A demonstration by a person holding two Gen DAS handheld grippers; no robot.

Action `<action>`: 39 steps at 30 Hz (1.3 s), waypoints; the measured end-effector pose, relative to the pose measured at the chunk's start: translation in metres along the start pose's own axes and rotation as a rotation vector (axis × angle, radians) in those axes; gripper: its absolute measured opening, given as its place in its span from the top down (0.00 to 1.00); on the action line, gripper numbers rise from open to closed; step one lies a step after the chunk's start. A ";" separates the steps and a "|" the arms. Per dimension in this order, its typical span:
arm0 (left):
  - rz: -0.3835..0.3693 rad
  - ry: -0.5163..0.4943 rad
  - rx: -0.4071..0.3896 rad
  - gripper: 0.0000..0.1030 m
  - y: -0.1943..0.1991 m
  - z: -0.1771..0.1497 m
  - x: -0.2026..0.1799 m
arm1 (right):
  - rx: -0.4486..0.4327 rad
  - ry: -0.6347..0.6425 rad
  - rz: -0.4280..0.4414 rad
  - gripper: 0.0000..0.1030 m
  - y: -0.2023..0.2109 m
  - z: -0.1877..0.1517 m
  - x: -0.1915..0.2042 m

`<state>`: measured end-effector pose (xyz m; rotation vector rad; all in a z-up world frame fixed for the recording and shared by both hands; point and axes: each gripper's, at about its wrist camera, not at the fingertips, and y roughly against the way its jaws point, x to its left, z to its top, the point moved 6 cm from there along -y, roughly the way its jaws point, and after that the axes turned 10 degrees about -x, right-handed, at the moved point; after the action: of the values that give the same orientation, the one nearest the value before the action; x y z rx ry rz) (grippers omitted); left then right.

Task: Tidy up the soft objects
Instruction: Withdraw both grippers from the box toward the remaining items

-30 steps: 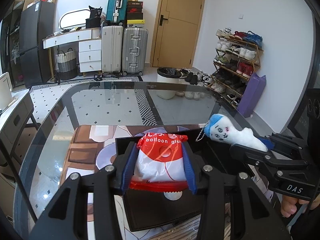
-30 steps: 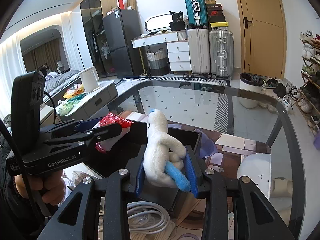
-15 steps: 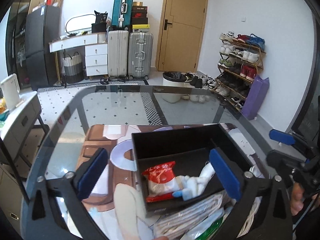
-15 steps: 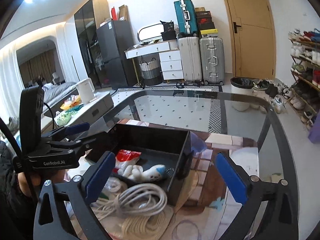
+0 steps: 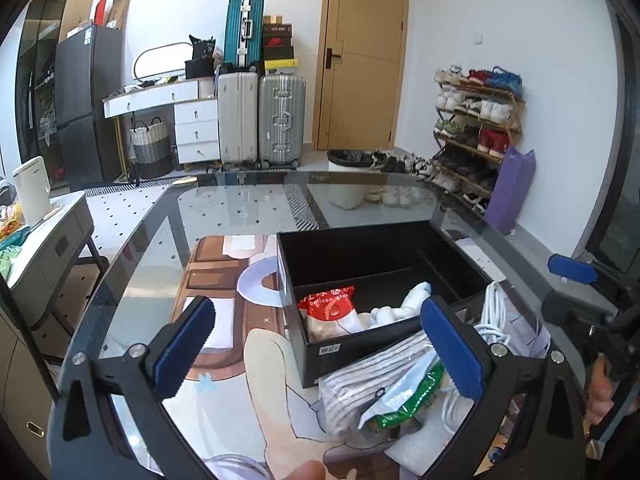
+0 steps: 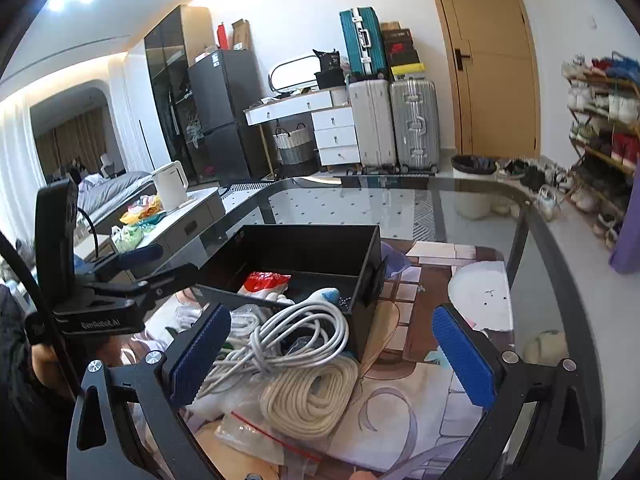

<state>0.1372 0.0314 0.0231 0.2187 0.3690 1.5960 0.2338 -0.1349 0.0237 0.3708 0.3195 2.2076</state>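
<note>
A black open box point(image 5: 356, 354) point(image 6: 370, 280) stands on the glass table. Inside it lie a red-and-white balloon packet point(image 5: 329, 310) point(image 6: 265, 281) and a white plush toy with a blue end point(image 5: 402, 308) point(image 6: 325, 294). My left gripper point(image 5: 316, 354) is open and empty, held back from the box's near wall. My right gripper point(image 6: 332, 352) is open and empty, above a pile near the box. The left gripper also shows in the right wrist view point(image 6: 140, 268), and the right one in the left wrist view point(image 5: 576, 280).
In front of the box lie a coil of white cable point(image 6: 288, 332) point(image 5: 494, 312), a cream rope coil point(image 6: 310, 394), a striped cloth point(image 5: 372, 380) and a green-and-white bag point(image 5: 408, 396). A printed mat point(image 5: 224, 320) covers part of the table. A small cream object point(image 6: 546, 346) lies at the right.
Both grippers opened and dropped the balloon packet and the plush toy into the black box, then drew back from it.
</note>
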 end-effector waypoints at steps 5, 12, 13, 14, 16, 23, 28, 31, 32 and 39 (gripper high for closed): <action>0.004 -0.009 0.013 0.00 0.004 -0.003 -0.001 | 0.031 0.015 0.034 0.01 0.003 -0.008 0.014; 0.002 -0.013 0.042 0.00 0.009 -0.013 0.003 | 0.061 0.032 0.051 0.01 0.001 -0.014 0.021; 0.001 -0.010 0.040 0.00 0.009 -0.013 0.003 | 0.066 0.031 0.052 0.01 0.001 -0.016 0.021; -0.002 -0.012 0.041 0.00 0.010 -0.013 0.002 | 0.071 0.028 0.055 0.01 0.001 -0.017 0.022; -0.013 -0.036 0.061 0.00 0.008 -0.015 -0.001 | 0.085 0.003 0.067 0.01 0.000 -0.018 0.020; -0.045 -0.097 0.076 0.00 0.009 -0.019 -0.012 | 0.112 -0.021 0.100 0.01 -0.006 -0.022 0.025; -0.051 -0.072 0.062 0.00 0.014 -0.017 -0.006 | 0.125 0.011 0.105 0.01 -0.005 -0.024 0.028; -0.036 -0.056 0.068 0.00 0.013 -0.017 0.000 | 0.139 0.010 0.103 0.01 -0.006 -0.026 0.023; -0.033 -0.053 0.072 0.00 0.012 -0.017 0.002 | 0.145 0.012 0.100 0.01 -0.007 -0.027 0.022; -0.028 -0.042 0.083 0.00 0.010 -0.018 0.002 | 0.156 -0.017 0.094 0.01 -0.009 -0.030 0.017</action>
<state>0.1210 0.0313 0.0097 0.3092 0.4040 1.5474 0.2193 -0.1189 -0.0046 0.4975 0.4752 2.2767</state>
